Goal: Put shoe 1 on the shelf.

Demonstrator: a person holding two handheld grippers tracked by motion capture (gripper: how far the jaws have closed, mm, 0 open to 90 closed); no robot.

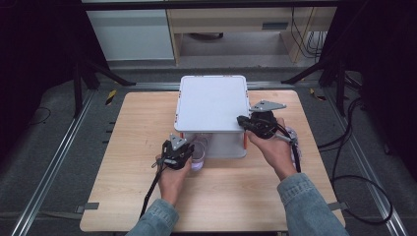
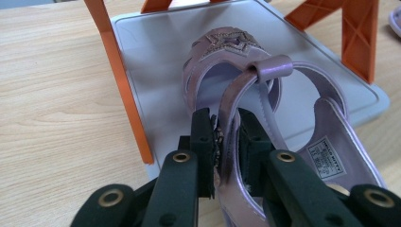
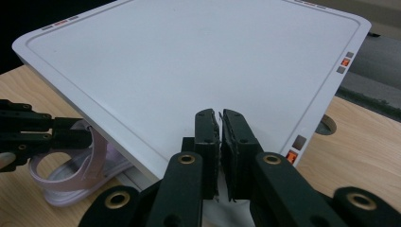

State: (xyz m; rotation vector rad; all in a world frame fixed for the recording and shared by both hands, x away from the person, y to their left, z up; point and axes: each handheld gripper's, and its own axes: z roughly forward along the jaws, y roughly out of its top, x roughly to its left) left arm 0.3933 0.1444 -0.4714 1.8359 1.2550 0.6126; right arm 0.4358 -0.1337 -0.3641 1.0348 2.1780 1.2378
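My left tongs [image 2: 227, 142] grip the strap of a lilac sandal [image 2: 236, 71], whose toe lies on the grey lower shelf [image 2: 156, 71] of a white rack [image 1: 212, 101] with orange legs [image 2: 120, 80] on the worktop [image 1: 246, 187]. My right tongs [image 3: 220, 142] are closed with nothing between them, over the rack's top near its front right corner.

Sandal [image 2: 265, 94]: pale lilac, glossy, with a studded star pattern on the toe strap and a white printed label on the insole
Shelf [image 1: 212, 103]: light grey-white top and base plate
Shelf posts [image 2: 124, 80]: orange
Table [image 1: 147, 123]: light wood grain
Gripper jaws: black with brass-coloured rivets
Sleeve [image 1: 310, 206]: blue denim
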